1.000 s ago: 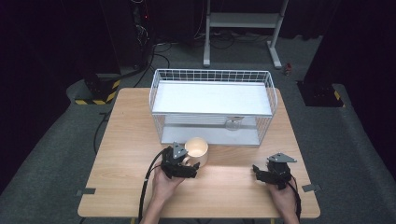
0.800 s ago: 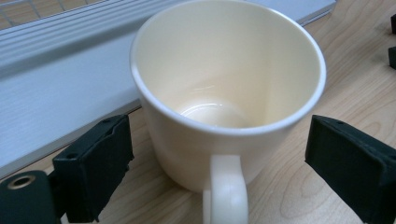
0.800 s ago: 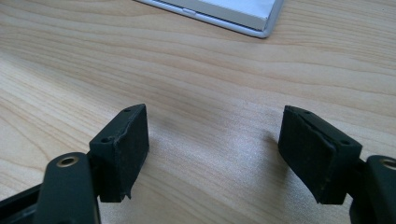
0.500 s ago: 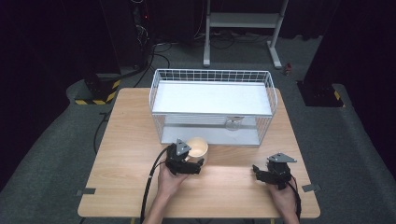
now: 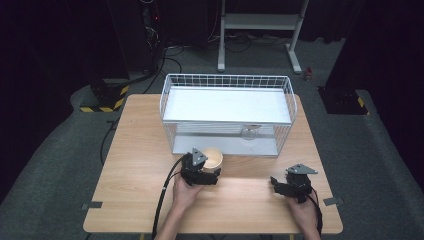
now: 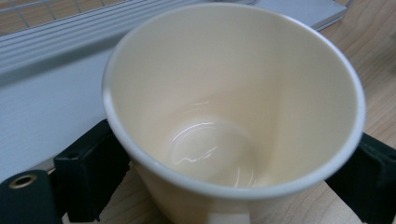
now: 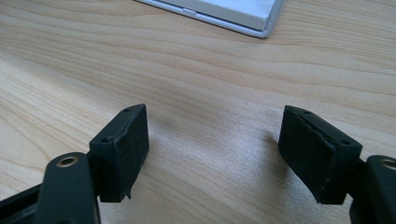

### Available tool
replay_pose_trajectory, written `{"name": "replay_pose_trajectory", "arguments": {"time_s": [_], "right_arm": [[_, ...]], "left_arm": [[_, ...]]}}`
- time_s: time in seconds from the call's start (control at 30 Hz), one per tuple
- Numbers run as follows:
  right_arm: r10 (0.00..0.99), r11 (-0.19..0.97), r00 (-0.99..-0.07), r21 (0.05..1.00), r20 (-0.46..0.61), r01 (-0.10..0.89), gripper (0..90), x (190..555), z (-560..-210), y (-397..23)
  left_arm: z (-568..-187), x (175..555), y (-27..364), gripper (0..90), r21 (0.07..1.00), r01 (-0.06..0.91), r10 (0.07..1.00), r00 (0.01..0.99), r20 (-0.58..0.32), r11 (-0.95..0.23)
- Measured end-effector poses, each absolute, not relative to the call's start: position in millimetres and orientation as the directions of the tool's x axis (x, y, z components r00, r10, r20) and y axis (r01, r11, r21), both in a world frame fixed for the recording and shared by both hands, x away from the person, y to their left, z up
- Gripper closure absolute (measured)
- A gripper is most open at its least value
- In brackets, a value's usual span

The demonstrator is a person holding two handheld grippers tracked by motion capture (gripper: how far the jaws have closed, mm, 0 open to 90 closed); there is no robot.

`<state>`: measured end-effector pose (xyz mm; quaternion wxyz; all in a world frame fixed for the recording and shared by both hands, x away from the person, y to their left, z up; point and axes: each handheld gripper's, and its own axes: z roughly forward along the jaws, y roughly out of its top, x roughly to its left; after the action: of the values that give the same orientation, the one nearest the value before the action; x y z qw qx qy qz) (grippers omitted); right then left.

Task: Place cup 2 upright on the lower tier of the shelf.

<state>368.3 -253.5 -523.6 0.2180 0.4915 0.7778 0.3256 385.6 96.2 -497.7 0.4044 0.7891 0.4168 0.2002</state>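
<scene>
The black two-fingered left gripper [image 5: 212, 170] was clamped around something (forearm entering from below); the black right gripper [image 5: 276, 183] rested with fingers [image 7: 122, 149] apart.

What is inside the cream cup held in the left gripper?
The cream cup looks empty: bare glossy walls and bottom. The left gripper clamps its sides. The table under the cup is hidden by its base.

- No text, label, brand or number can be read in any view.
- The one sign-like marking: yellow-and-black hazard stripes on a dark block [image 5: 106, 95] on the floor, beyond the worktop's [image 5: 140, 150] far left corner; no lettering shows on it.
</scene>
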Motion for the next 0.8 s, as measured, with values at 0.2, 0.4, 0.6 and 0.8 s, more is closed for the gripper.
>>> {"name": "replay_pose_trajectory", "arguments": {"time_s": [0.2, 0.4, 0.6, 0.8], "right_arm": [[0.907, 0.305, -0.422, 0.721, -0.019, 0.623, 24.5, 368.3, -523.6, -253.5], [0.907, 0.304, -0.421, 0.72, -0.019, 0.623, 24.5, 368.3, -523.6, -253.5], [0.907, 0.305, -0.422, 0.721, -0.019, 0.623, 24.5, 368.3, -523.6, -253.5], [0.906, 0.306, -0.423, 0.72, -0.02, 0.622, 24.5, 368.2, -523.6, -253.4]], "left_arm": [[-498.3, 385.0, 94.6, 8.3, 0.805, 0.487, 0.821, 0.571, 0.002, -0.34], [-499.9, 385.9, 91.8, 8.3, 0.804, 0.485, 0.828, 0.561, 0.015, -0.343], [-500.0, 385.1, 89.7, 9.0, 0.808, 0.479, 0.834, 0.551, 0.026, -0.342], [-499.6, 385.2, 89.4, 9.2, 0.809, 0.477, 0.836, 0.549, 0.03, -0.343]]}}
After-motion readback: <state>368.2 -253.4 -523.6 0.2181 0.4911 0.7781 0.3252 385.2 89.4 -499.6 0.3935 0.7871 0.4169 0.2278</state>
